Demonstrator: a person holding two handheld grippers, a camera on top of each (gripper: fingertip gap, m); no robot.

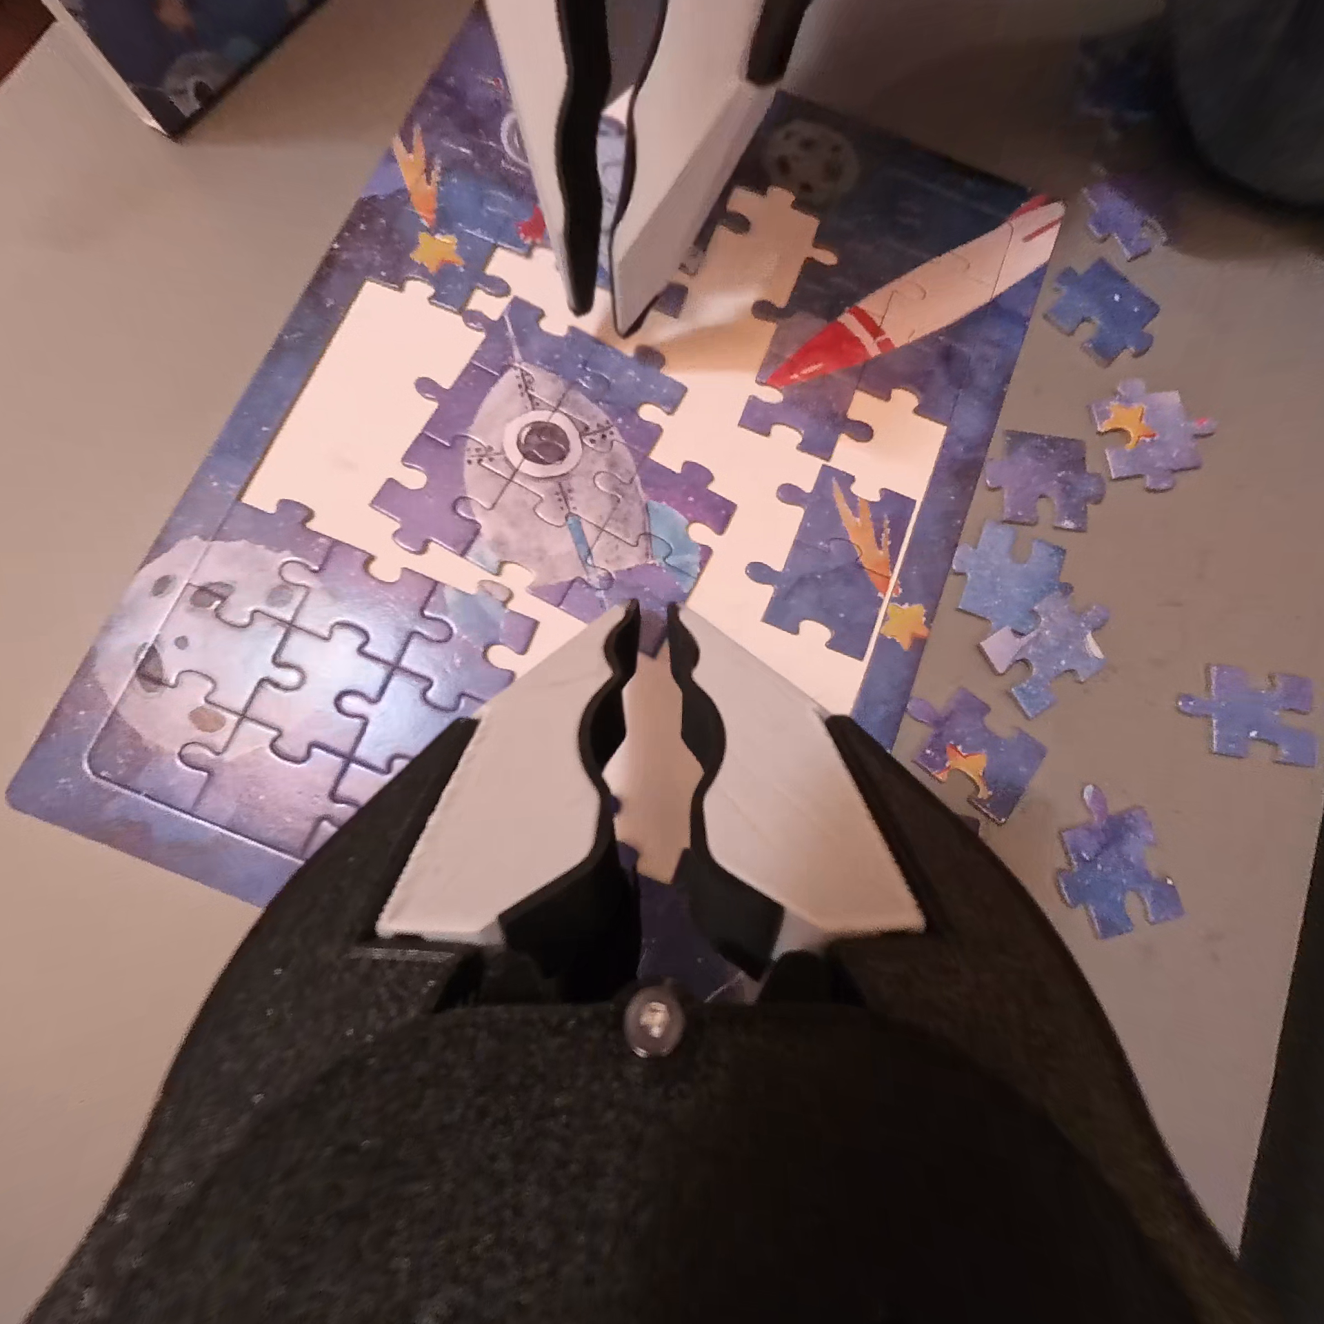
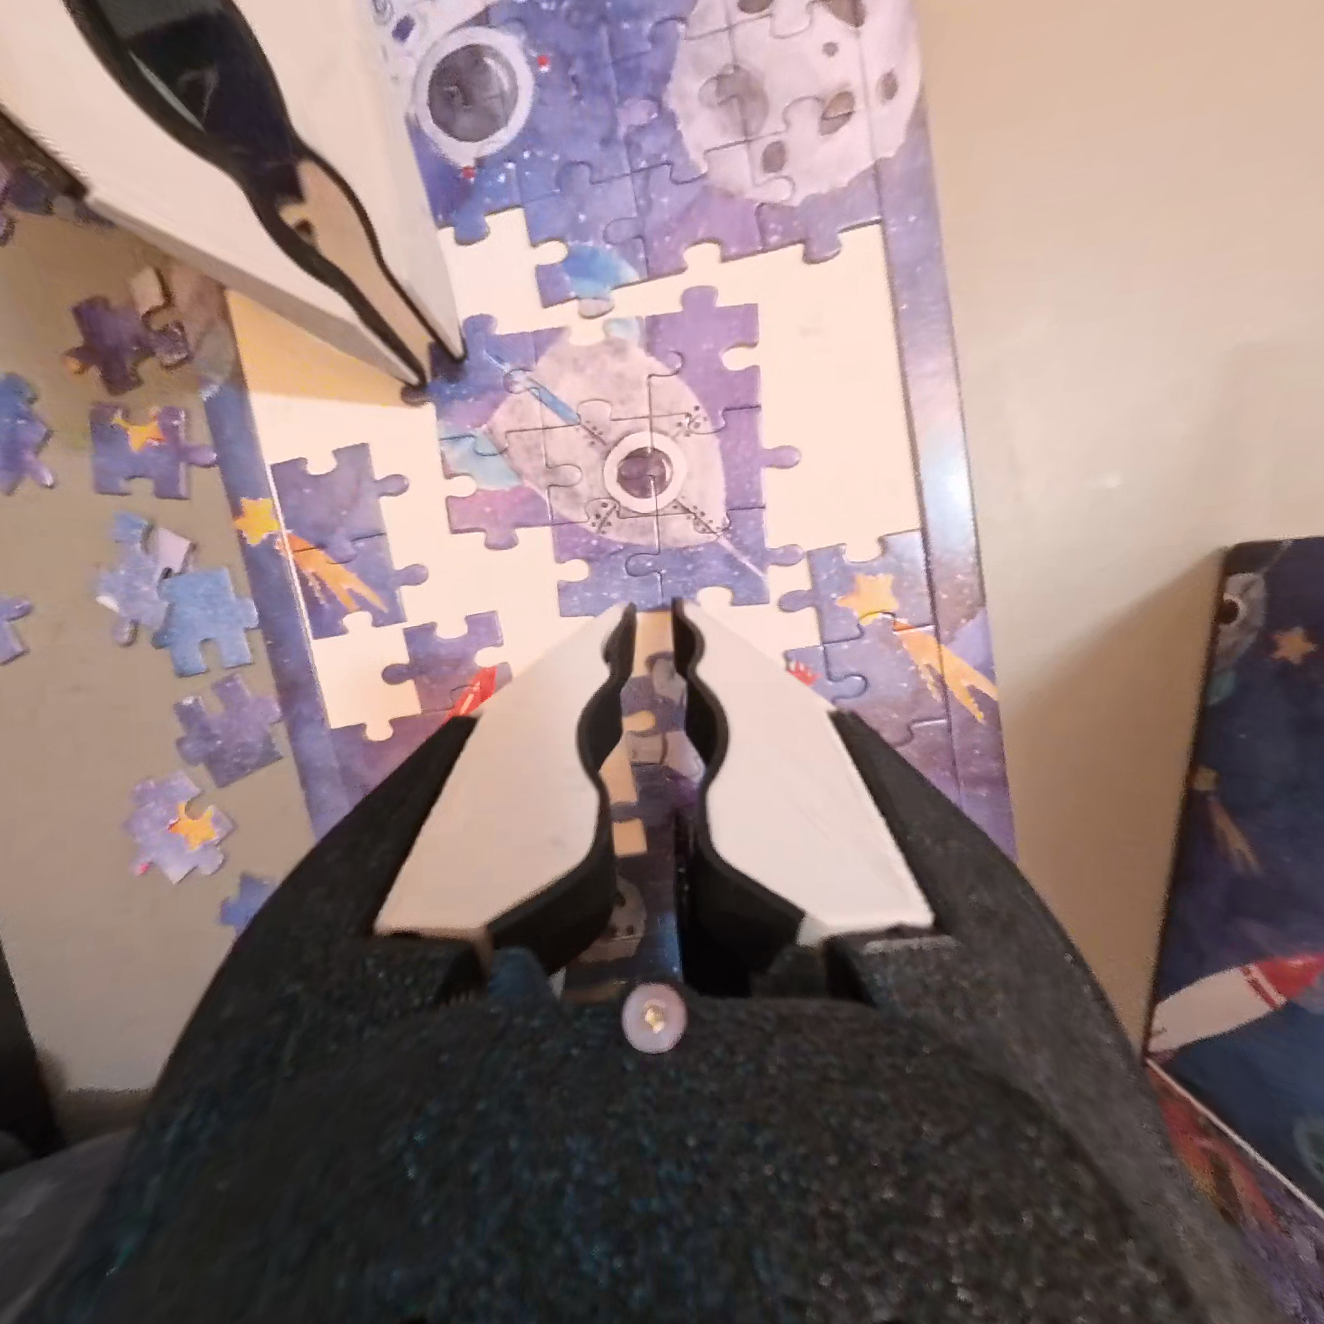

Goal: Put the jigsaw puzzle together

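Grippers (image 1: 652,609) (image 2: 652,609) over half-built puzzle (image 1: 544,458)

Beige table (image 1: 143,344), puzzle tray (image 1: 953,544) flat on it, loose pieces (image 1: 1118,716) beside, picture box (image 2: 1246,824) near

The left gripper (image 1: 652,609) points forward and down, its two white fingers with black wavy pads nearly together, with just a thin gap at the tips. Nothing sits between them. The right gripper (image 2: 652,609) looks the same, tips almost closed and holding nothing. The two grippers come in from opposite sides, tips pointing toward each other, a little apart.
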